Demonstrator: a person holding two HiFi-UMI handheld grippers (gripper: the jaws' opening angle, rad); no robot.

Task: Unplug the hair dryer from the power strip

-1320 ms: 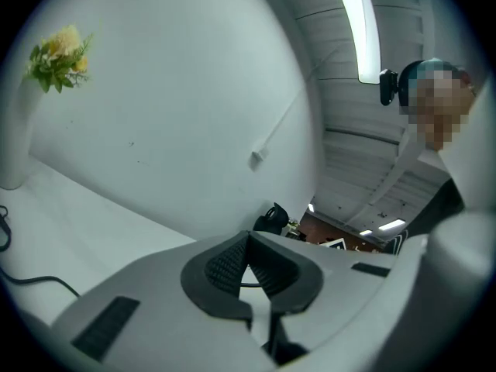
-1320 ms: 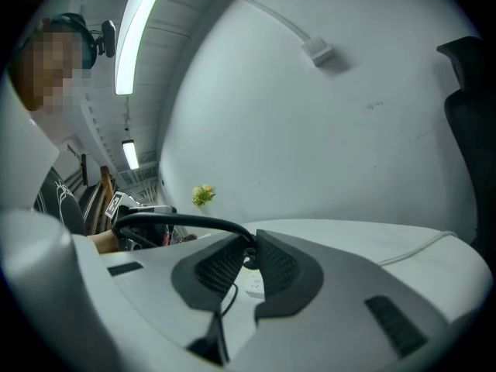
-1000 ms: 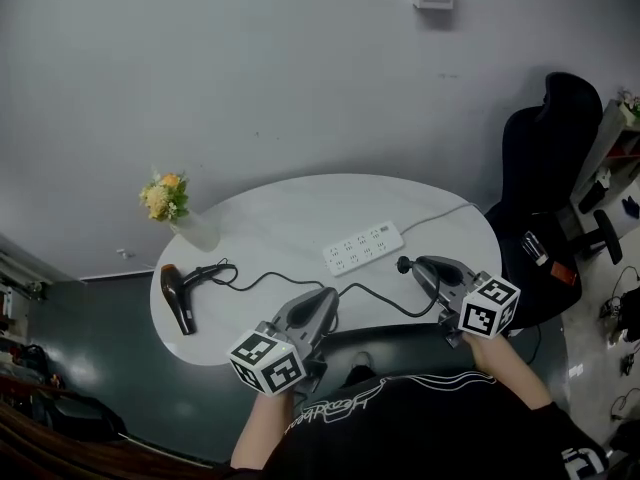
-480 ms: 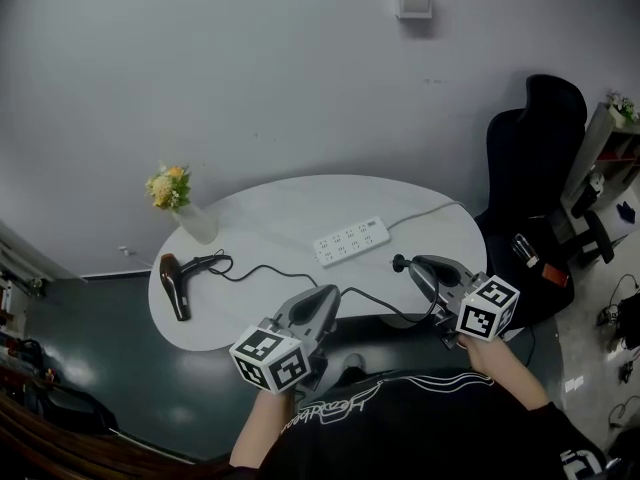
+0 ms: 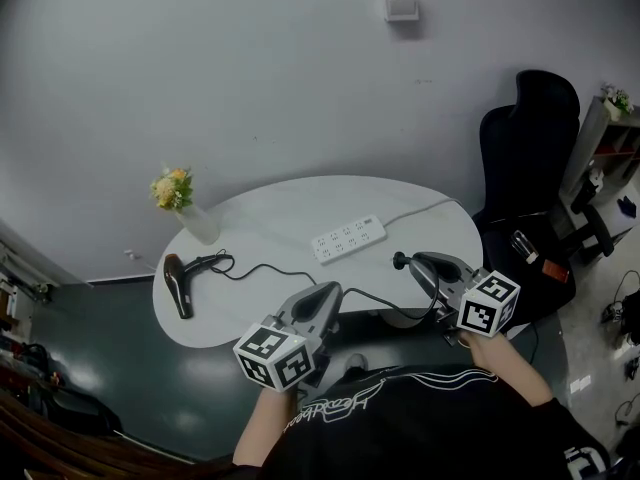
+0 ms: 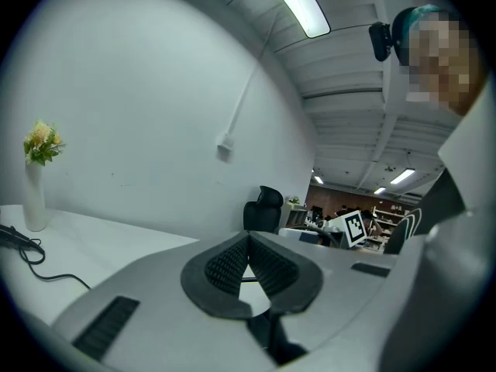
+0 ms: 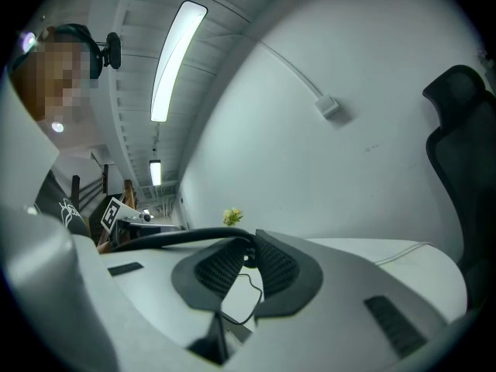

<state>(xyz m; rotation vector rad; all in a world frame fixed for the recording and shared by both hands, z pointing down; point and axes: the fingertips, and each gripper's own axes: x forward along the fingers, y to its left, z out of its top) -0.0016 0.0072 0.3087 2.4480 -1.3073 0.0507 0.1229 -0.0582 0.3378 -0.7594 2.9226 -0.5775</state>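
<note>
Here: hair dryer (image 5: 178,286) lengthwise near-to-far; right gripper (image 5: 411,264) jaws pinch plug (image 5: 400,261); left gripper (image 5: 329,291) jaws closed, empty.

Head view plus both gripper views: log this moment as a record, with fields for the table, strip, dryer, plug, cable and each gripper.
table: white oval table
power strip: white, flat near the table's middle
hair dryer: dark, lying at the table's left end, near the vase
plug: black, clear of the power strip, above the table's front edge
cable: black, runs from hair dryer to plug
right gripper: jaws closed on the plug
left gripper: jaws together, nothing between them
task status: plug looks already out
</note>
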